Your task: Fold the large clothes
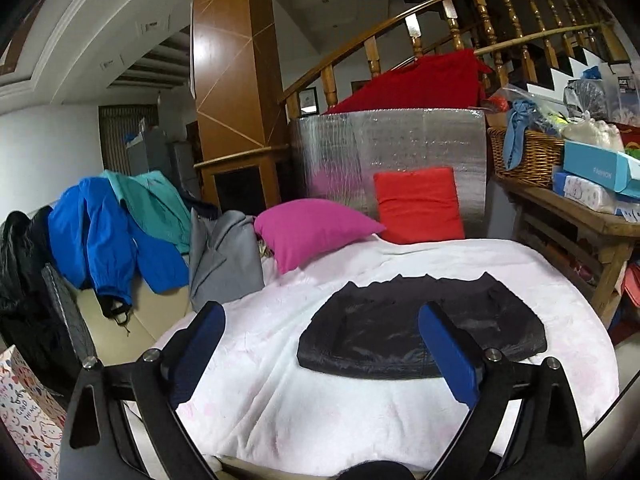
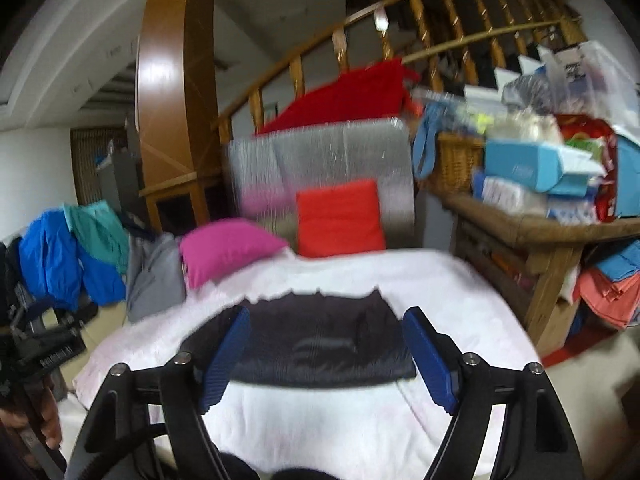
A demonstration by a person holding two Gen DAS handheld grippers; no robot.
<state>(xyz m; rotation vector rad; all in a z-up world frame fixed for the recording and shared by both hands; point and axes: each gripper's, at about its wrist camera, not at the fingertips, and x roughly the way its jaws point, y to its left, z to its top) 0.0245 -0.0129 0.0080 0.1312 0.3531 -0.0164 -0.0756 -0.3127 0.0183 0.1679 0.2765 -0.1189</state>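
Observation:
A black garment point(image 1: 420, 332) lies folded into a compact rectangle on the white blanket point(image 1: 300, 400) that covers the table. It also shows in the right wrist view point(image 2: 320, 340), blurred. My left gripper point(image 1: 324, 320) is open and empty, held above the blanket, short of the garment's near edge. My right gripper point(image 2: 326, 320) is open and empty, above the garment's near edge. Part of the left gripper point(image 2: 44, 344) shows at the left edge of the right wrist view.
A magenta pillow point(image 1: 312, 232) and a red pillow point(image 1: 418, 204) lie at the blanket's far edge. Blue, teal and grey clothes point(image 1: 120, 236) are piled at the left. A wooden shelf point(image 1: 580, 224) with a basket and boxes stands at the right.

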